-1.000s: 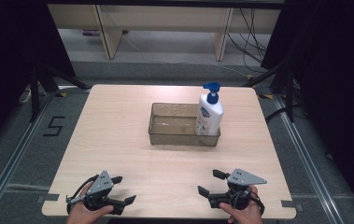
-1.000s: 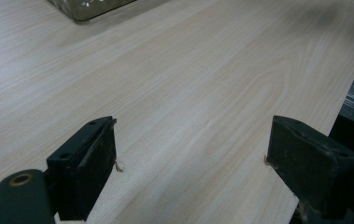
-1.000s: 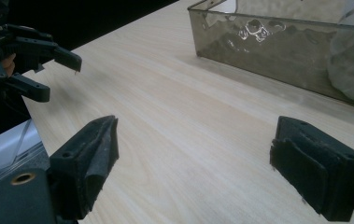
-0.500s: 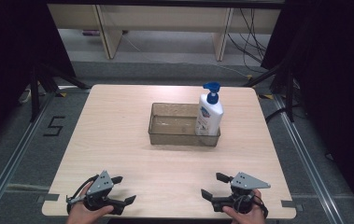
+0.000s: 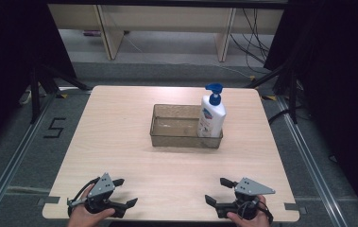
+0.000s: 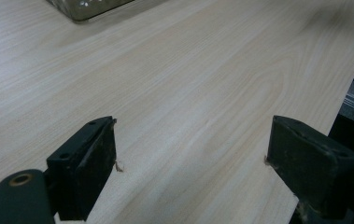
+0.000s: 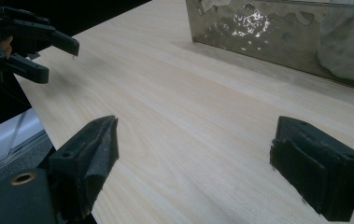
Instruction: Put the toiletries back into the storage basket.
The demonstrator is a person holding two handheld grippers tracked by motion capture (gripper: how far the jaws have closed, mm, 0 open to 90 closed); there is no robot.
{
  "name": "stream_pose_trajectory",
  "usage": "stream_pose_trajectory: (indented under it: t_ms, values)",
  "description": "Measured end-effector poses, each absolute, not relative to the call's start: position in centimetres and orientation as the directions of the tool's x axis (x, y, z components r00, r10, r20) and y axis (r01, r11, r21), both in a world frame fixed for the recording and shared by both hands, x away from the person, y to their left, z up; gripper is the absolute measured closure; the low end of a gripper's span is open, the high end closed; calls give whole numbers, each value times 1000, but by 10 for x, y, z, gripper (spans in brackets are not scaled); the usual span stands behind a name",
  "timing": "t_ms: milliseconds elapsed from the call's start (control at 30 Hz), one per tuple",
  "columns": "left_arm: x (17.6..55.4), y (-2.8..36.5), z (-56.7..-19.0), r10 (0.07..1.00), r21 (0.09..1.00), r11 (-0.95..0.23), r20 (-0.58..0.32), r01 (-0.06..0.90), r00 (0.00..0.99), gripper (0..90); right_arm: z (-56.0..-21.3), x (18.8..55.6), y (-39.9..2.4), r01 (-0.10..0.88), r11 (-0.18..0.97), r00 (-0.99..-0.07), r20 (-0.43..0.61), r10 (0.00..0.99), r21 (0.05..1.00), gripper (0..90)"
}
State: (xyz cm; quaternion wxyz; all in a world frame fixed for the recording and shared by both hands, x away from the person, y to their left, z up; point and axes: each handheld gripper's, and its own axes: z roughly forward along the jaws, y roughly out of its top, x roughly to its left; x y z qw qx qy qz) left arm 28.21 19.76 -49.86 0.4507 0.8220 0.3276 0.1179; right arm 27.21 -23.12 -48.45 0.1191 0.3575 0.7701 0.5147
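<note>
The pump bottle (image 5: 211, 119) stands upright in the right end of the clear tray (image 5: 167, 141), at the middle of the table (image 5: 120, 156) and a little right of centre. Its long axis runs straight up, blue pump head on top with the spout pointing left. From my right gripper (image 5: 217, 192), at the near edge on the right, the bottle lies almost directly ahead, far across bare tabletop. From my left gripper (image 5: 124, 193), at the near edge on the left, it lies far and well off to the right, with the empty part of the tray in between. So I judge the right gripper is the nearer one and has the straighter line to it, and the reach I would make is forward and up over the tray's near wall.

Both grippers rest low near the table edge with jaws spread wide and nothing between them.

The high view gives me the whole layout: bottle, tray, both hands. My right gripper (image 7: 193, 154) view adds the close look: the tray's rippled near wall (image 7: 258, 35) and the pale bottle base (image 7: 347, 51) blurred behind it at the far right, plus my left gripper (image 7: 30, 42) off at the left. My left gripper (image 6: 191, 158) view catches just a corner of the tray (image 6: 88, 7) at its top edge, beyond plain wood grain.
</note>
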Motion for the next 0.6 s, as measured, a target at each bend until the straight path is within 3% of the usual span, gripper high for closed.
stream_pose_trajectory:
  t_ms: [600]
  values:
    - [282,197,-499,646,827,-362,-110,430,755,152,-486,268,-234,427,207,-719,192,668,880,154]
